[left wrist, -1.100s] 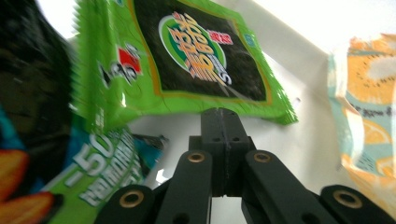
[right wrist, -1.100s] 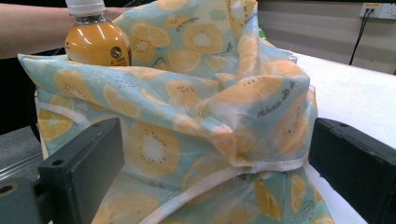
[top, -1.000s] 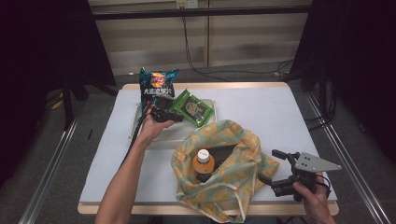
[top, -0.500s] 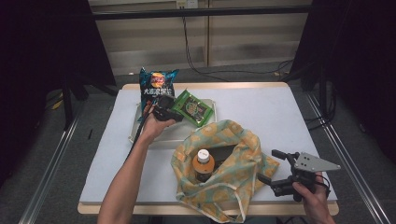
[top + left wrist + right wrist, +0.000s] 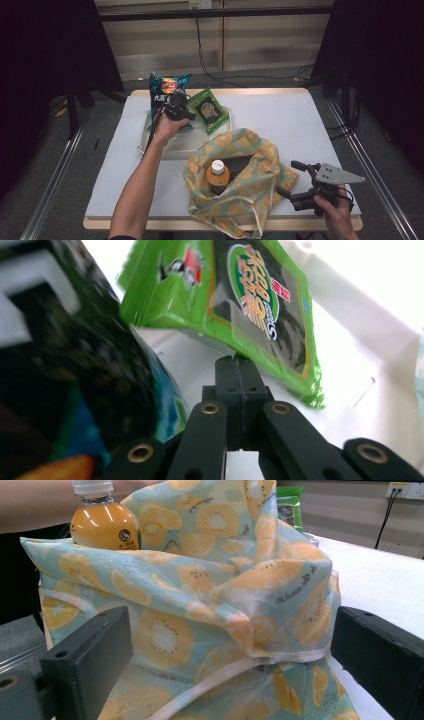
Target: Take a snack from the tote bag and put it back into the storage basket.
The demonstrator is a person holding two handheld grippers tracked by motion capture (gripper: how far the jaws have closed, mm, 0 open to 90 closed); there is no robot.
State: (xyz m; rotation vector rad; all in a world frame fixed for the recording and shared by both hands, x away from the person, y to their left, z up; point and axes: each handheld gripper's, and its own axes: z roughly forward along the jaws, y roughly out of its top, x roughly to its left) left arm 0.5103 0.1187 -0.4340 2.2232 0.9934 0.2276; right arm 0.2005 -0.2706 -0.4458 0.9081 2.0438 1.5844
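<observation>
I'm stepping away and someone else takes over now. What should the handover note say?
Left gripper: shut, nothing visibly gripped, in the white tray between the blue chip bag and green snack pack.
Right gripper: open, beside the fruit-print bag, not touching.
Done: juice bottle stands in the bag.
Left: probably both snacks into the bag.

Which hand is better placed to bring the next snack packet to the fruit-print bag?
Left. Its tongs are shut at the tray, beside the blue chip bag and green packet. The right tongs stand open by the fruit-print bag, away from the snacks.
</observation>
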